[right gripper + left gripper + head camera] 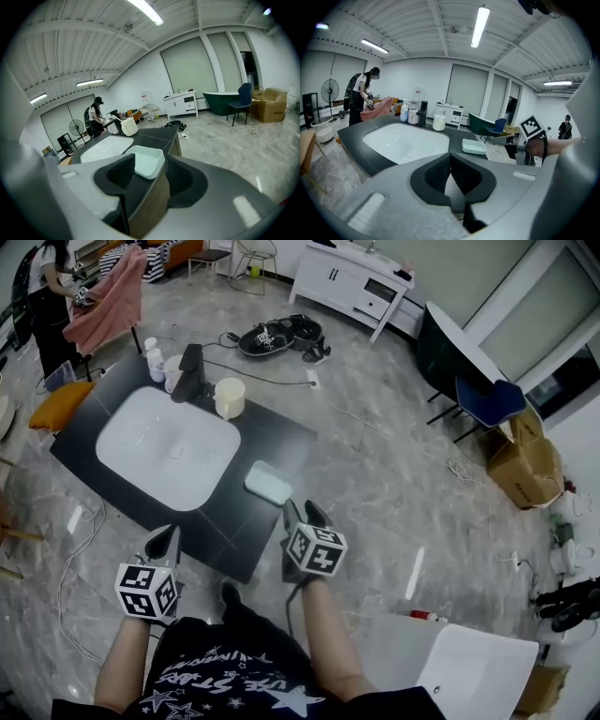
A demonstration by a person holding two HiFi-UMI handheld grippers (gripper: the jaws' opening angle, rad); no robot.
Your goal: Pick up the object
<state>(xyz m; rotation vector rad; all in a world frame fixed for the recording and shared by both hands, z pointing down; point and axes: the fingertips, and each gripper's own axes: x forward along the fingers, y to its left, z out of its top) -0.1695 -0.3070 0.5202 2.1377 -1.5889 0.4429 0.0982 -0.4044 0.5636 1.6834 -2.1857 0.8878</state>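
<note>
Big open room with a shiny marble-look floor (394,484), and in the middle of it a dark tabletop (281,442) with a white sink basin (169,448) sunk into it. A black faucet (189,371) and a cream mug (230,397) stand behind the basin.

The thing to grab looks to be the shallow pale dish (269,484). It sits flat on the tabletop between the basin and the right-hand edge, nothing touching it.

The right tool (302,512) is just short of the dish, spread wide. In the right gripper view the near end of the dish sits framed between the two pads but isn't being pinched yet. The left tool (164,542) hangs at the front edge of the tabletop, well apart from the dish, pressed together on nothing.

My take on doing this well: go in low and level so one pad slides outside each long wall, and don't close until the pads are well past the near rim. It's a light, smooth, thin-walled thing (probably plastic, hard to say), so a tip-only pinch could let it tilt or squirt out. It's also near the edge, so pushing it sideways risks a drop. Lift straight up.
</note>
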